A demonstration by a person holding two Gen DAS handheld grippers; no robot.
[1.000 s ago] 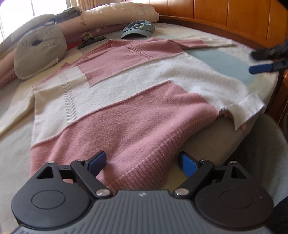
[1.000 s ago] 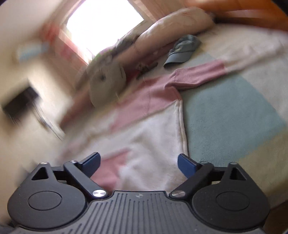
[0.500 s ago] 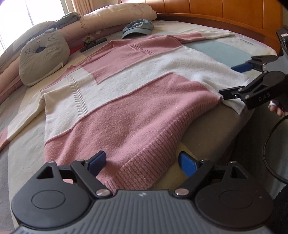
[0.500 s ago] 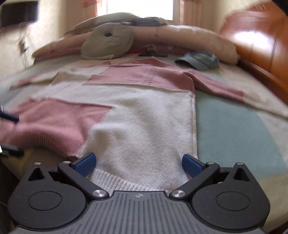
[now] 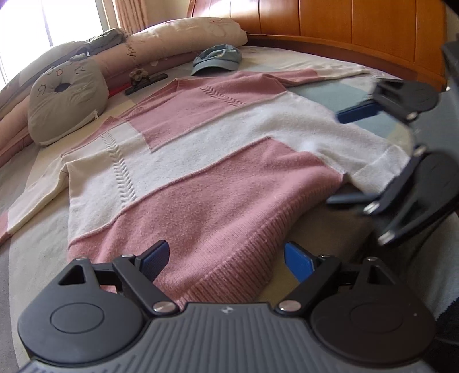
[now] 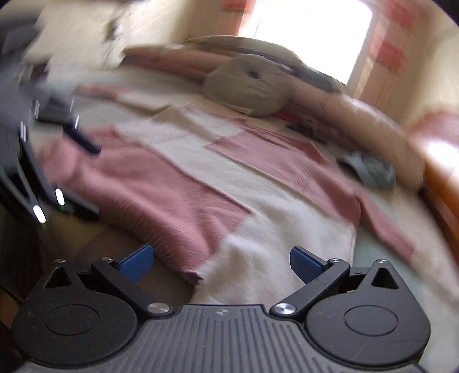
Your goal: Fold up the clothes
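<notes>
A pink and white knitted sweater (image 5: pixel 200 160) lies spread flat on the bed, its ribbed hem toward me. My left gripper (image 5: pixel 226 258) is open just over the pink part of the hem, pads not pressing on it. My right gripper (image 5: pixel 352 155) comes in from the right, turned on its side and open, its blue pads above and below the white hem corner (image 5: pixel 378 169). The right wrist view is blurred: the right gripper (image 6: pixel 221 261) hovers open over the hem where pink meets white (image 6: pixel 200 258). The left gripper (image 6: pixel 31 172) is a dark blur at the left edge.
A grey round cushion (image 5: pixel 66 97), long pillows (image 5: pixel 183 37) and a blue cap (image 5: pixel 218 58) lie beyond the sweater's neck. A wooden headboard (image 5: pixel 344 25) runs along the far right. The bed's near edge (image 5: pixel 330 229) drops away under the hem.
My right gripper has swung in along the bed's right side toward the white hem corner and rolled onto its side. The left gripper has hardly shifted.
</notes>
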